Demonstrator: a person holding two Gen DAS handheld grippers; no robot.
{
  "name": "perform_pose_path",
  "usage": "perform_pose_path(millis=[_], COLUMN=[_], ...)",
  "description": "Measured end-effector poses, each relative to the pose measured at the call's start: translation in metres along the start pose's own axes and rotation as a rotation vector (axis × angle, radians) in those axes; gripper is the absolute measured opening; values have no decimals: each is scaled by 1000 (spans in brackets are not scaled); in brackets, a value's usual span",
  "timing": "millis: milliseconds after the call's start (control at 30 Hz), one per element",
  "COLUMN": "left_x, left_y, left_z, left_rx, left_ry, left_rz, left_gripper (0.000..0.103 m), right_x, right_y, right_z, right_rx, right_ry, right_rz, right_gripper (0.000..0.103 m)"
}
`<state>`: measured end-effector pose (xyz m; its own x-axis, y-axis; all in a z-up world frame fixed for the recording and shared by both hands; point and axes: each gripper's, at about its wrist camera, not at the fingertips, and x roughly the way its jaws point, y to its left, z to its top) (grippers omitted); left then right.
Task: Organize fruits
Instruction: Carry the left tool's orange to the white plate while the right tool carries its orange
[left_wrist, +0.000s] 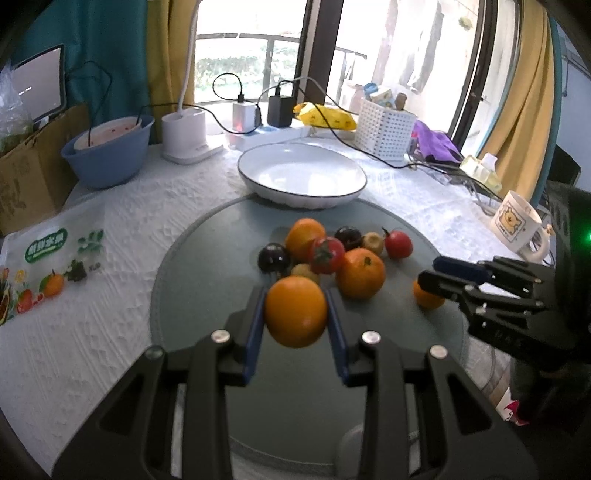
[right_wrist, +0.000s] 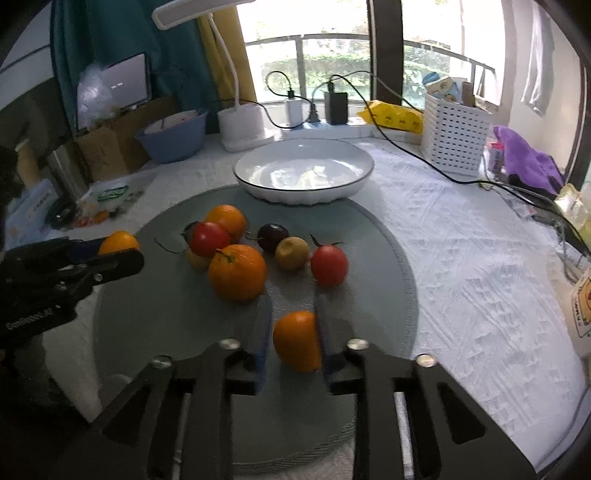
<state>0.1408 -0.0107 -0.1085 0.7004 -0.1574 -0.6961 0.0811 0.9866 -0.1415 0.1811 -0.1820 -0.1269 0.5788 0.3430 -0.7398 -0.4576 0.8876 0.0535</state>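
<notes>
My left gripper (left_wrist: 295, 314) is shut on an orange (left_wrist: 295, 312) and holds it just above the grey round mat (left_wrist: 192, 280). My right gripper (right_wrist: 291, 339) stands around a small orange (right_wrist: 297, 341); the right pad touches it, a gap shows at the left pad. A pile of fruit lies mid-mat: two oranges (left_wrist: 360, 273), red tomatoes (left_wrist: 327, 254), dark plums (left_wrist: 273, 257) and small yellowish fruits (left_wrist: 373, 242). An empty white plate (left_wrist: 301, 173) sits behind the mat. The right gripper also shows in the left wrist view (left_wrist: 436, 275), the left gripper in the right wrist view (right_wrist: 122, 254).
A blue bowl (left_wrist: 109, 155), cardboard box (left_wrist: 33, 173) and fruit bag (left_wrist: 48, 258) stand at the left. A lamp base (left_wrist: 184, 133), chargers with cables (left_wrist: 280, 107), white basket (left_wrist: 386, 125) and mug (left_wrist: 517, 223) line the back and right.
</notes>
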Motion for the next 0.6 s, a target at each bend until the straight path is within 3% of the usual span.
perform_pose_path(millis=[33, 200, 600], left_x=[0, 2, 7], left_y=[0, -2, -3], left_z=[0, 1, 12], left_rx=[1, 4, 19], left_ry=[-1, 2, -4], left_rz=[0, -1, 0], left_gripper=[33, 33, 33], right_x=[1, 14, 13], right_y=[-2, -17, -16], right_z=[-1, -11, 1], right_rx=[4, 41, 51], right_ry=[7, 75, 42], right_rz=[-8, -14, 46], right_gripper=[44, 44, 39])
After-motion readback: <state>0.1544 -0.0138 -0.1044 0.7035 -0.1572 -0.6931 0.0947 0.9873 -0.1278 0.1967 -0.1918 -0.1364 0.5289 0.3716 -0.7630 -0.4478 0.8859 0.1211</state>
